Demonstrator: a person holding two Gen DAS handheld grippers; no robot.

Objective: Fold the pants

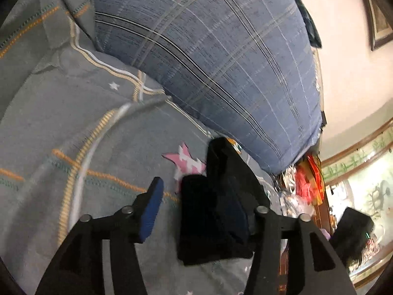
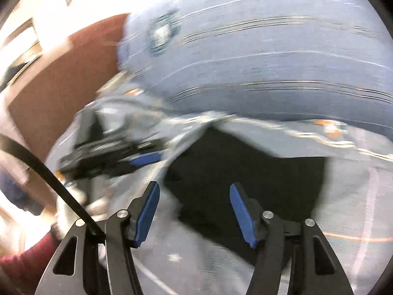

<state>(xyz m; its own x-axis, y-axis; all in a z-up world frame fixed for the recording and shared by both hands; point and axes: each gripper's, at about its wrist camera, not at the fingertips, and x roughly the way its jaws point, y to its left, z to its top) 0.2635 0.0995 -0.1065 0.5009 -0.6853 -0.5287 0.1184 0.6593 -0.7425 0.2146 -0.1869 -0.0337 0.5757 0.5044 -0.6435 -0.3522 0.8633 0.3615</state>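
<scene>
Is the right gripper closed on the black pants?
No, the right gripper is open, its two blue pads standing wide apart above the black pants with nothing between them.

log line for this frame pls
left gripper: open, black pants between fingers | right gripper: open above pants | surface: grey bedsheet | blue plaid pillow behind

You have a grey bedsheet (image 1: 61, 123) with orange and teal stitched lines and small star prints spread beneath. A blue plaid pillow (image 1: 208, 56) rests on it. Beyond its end, red and orange bags (image 1: 309, 179) sit beside a framed picture (image 1: 378, 24) on the wall.
</scene>
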